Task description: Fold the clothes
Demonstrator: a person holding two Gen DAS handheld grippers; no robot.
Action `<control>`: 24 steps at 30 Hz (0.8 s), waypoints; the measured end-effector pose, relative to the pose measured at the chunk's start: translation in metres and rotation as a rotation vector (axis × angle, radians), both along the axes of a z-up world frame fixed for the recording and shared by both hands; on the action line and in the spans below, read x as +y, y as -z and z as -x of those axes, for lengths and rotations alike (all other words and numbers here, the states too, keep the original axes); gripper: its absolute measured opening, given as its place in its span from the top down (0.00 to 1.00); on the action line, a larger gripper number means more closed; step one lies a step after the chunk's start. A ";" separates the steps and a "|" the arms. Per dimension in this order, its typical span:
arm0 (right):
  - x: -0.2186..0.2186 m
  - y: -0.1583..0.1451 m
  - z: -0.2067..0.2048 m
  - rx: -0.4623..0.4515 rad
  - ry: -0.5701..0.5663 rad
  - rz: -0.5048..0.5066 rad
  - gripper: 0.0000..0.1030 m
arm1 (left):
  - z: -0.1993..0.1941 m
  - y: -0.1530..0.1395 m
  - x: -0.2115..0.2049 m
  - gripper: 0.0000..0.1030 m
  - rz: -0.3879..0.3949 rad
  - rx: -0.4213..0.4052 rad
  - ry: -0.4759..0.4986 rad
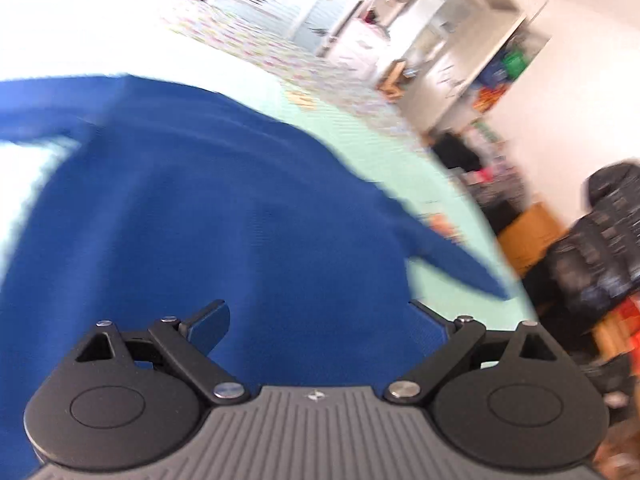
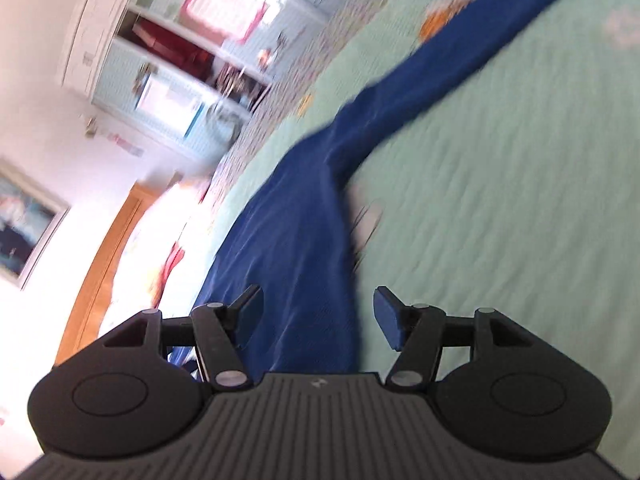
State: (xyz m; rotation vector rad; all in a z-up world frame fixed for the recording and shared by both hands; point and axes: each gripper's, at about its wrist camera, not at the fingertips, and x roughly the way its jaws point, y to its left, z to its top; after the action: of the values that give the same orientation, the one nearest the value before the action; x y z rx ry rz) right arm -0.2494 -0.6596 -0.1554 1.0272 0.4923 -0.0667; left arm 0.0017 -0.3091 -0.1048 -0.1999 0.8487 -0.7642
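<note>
Mint-green quilted bedspread (image 2: pixel 500 200) fills the right half of the right wrist view and the upper middle band of the left wrist view. It covers a bed, so the support underneath is soft and gives under any push.

Blue knit garment (image 1: pixel 208 208), long-sleeved, probably a sweater or sweatshirt, lies on the bedspread. Its body takes the centre and left of the left wrist view. In the right wrist view it runs from bottom centre up to the top right.

One sleeve (image 2: pixel 480 36) stretches out straight toward the upper right of the right wrist view. Another strip of blue, likely the other sleeve (image 1: pixel 452 260), trails to the right edge of the bed in the left wrist view.

Handling estimate: light, limp, no stiffness, fine ribbed knit. It should drape and drag rather than slide as a sheet, and a one-point lift would bunch it. Not fragile. Better pinch points would be a cuff, a shoulder seam or the hem corners, taken as a thin edge, not the middle of the body.

Left gripper (image 1: pixel 320 316): jaws wide apart over the body cloth, holding nothing.

Right gripper (image 2: pixel 318 316): jaws partly open, fabric below the gap, pads (image 2: pixel 386 316) not pressing on it.

Both views are motion-blurred, so the seams are unreadable.
</note>
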 end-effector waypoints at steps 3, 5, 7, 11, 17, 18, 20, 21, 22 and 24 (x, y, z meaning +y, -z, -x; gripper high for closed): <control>0.036 -0.009 -0.012 -0.026 -0.064 -0.002 0.39 | 0.002 0.023 0.029 0.05 -0.113 0.050 -0.018; 0.061 -0.007 -0.022 0.003 -0.119 0.011 0.37 | 0.005 0.040 0.049 0.06 -0.130 0.079 -0.013; 0.087 0.007 -0.033 0.090 -0.231 -0.027 0.35 | 0.015 0.040 0.064 0.06 -0.133 0.034 0.002; 0.113 0.016 -0.018 0.160 -0.299 -0.046 0.37 | 0.017 0.033 0.085 0.06 -0.171 -0.002 -0.018; 0.102 -0.028 -0.012 0.103 -0.225 0.000 0.36 | 0.013 0.019 0.116 0.06 0.004 0.045 -0.122; 0.102 -0.031 -0.015 0.099 -0.216 0.012 0.35 | 0.011 0.016 0.122 0.06 0.024 0.041 -0.140; 0.106 -0.021 -0.021 0.119 -0.219 0.008 0.32 | 0.006 0.010 0.134 0.06 0.057 0.036 -0.182; 0.110 -0.009 -0.025 0.177 -0.224 0.009 0.30 | 0.003 0.008 0.140 0.06 0.071 0.039 -0.202; 0.114 0.001 -0.028 0.226 -0.227 0.013 0.31 | 0.001 0.006 0.147 0.06 0.081 0.039 -0.216; 0.123 0.002 -0.026 0.194 -0.212 0.062 0.30 | 0.002 0.004 0.162 0.06 0.076 0.021 -0.228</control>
State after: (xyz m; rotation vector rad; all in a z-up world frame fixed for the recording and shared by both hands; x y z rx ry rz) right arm -0.2236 -0.5363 -0.1579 0.9072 0.7693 0.0071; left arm 0.0002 -0.1469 -0.1087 -0.3667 0.8019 -0.5821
